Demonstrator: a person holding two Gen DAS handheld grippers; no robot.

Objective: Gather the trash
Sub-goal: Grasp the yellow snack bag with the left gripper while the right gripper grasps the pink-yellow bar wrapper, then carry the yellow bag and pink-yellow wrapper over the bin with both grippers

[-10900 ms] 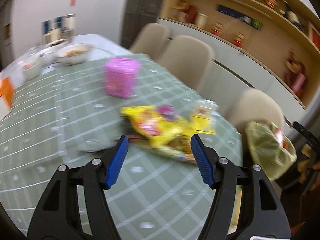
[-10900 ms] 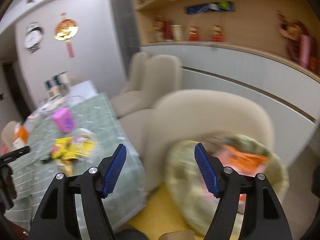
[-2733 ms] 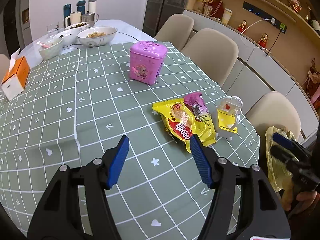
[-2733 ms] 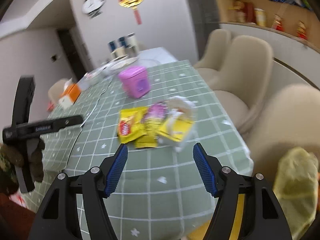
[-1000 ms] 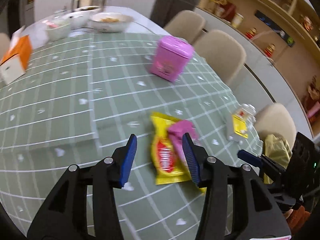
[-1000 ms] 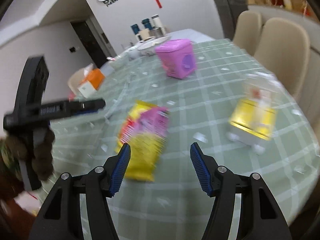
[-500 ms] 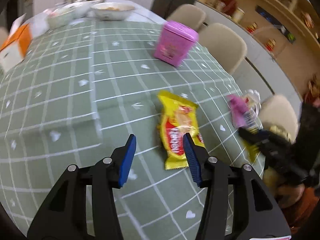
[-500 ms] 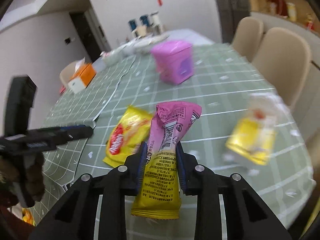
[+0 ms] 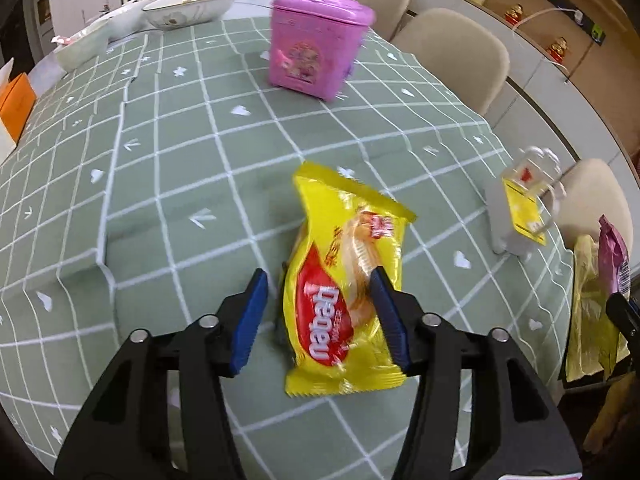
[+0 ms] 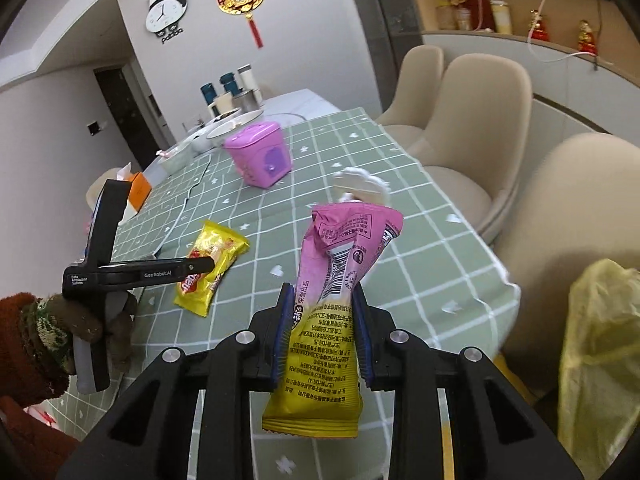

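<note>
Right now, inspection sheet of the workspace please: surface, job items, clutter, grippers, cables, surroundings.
Surface: green checked tablecloth, creased along its left side.
Job's things: yellow snack wrapper with red logo flat on the cloth; pink-and-yellow snack wrapper lifted; yellow plastic bag beside the table edge.
Clutter: pink lidded tin, clear packet with yellow label, white bowls, orange tissue box.
Grippers: left gripper jaws opening, straddling the yellow wrapper; right gripper clamps the pink-and-yellow wrapper.
Cables: white cable at the shelf.
Surroundings: beige chairs, panda wall clock.
</note>
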